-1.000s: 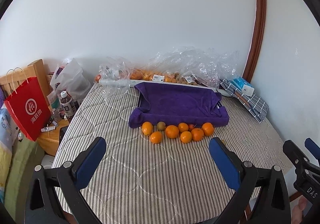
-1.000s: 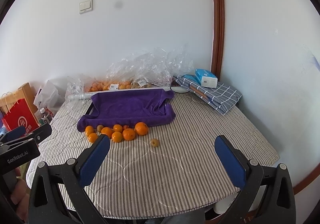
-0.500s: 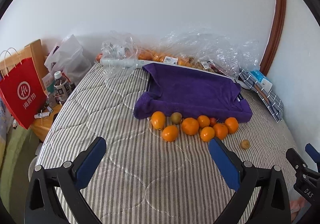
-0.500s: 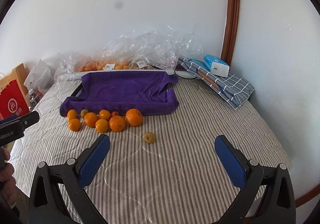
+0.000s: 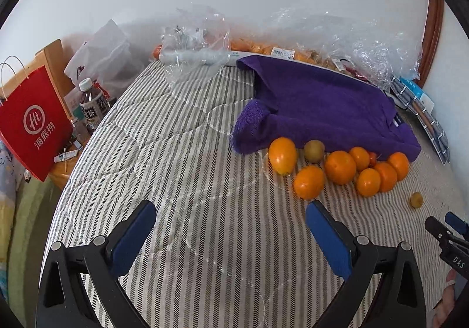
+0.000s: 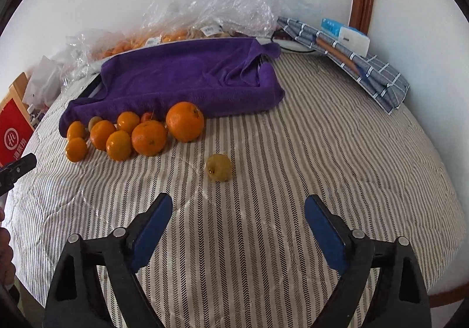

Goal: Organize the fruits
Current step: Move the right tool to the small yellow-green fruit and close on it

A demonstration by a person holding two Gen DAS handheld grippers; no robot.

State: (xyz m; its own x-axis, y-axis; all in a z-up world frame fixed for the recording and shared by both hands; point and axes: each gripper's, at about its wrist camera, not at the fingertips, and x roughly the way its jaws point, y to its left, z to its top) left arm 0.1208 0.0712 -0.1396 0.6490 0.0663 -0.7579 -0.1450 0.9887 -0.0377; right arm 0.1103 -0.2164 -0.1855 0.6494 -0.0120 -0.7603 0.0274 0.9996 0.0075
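Above the striped surface point(image 6: 293, 152) both grippers hang empty, touching nothing. Right gripper point(image 6: 238, 216) has its blue pads spread wide though the jaws are closing, with only bare cloth between them. Left gripper point(image 5: 230, 222) stands wide too, nothing between its pads.

From the right gripper, a small yellow fruit point(image 6: 219, 167) lies alone at about 12 o'clock, near but apart from the fingertips. The orange cluster point(image 6: 132, 134) sits at about 10 o'clock, further off, pressed against the near edge of the purple towel point(image 6: 187, 78). The biggest orange point(image 6: 185, 121) is at the cluster's right end, nearest the yellow fruit. A red fruit point(image 6: 147, 116) and a pale green-brown one point(image 6: 94, 122) are tucked between the oranges and the towel. The towel drapes over a tray; only a dark edge of it shows at left.

From the left gripper, the same cluster point(image 5: 340, 166) lies at about 1 o'clock, its nearest orange point(image 5: 309, 182) just beyond the right pad point(image 5: 328, 243). The yellow fruit point(image 5: 416, 199) is at 3 o'clock, by the right gripper's tip point(image 5: 448, 228) at the picture's edge.

Clear plastic bags point(image 6: 222, 5) holding more oranges lie behind the towel by the wall. A checked cloth point(image 6: 366, 69) with a tissue pack point(image 6: 346, 34) is at the surface's far right, a red paper bag point(image 5: 32, 122) off its left side.
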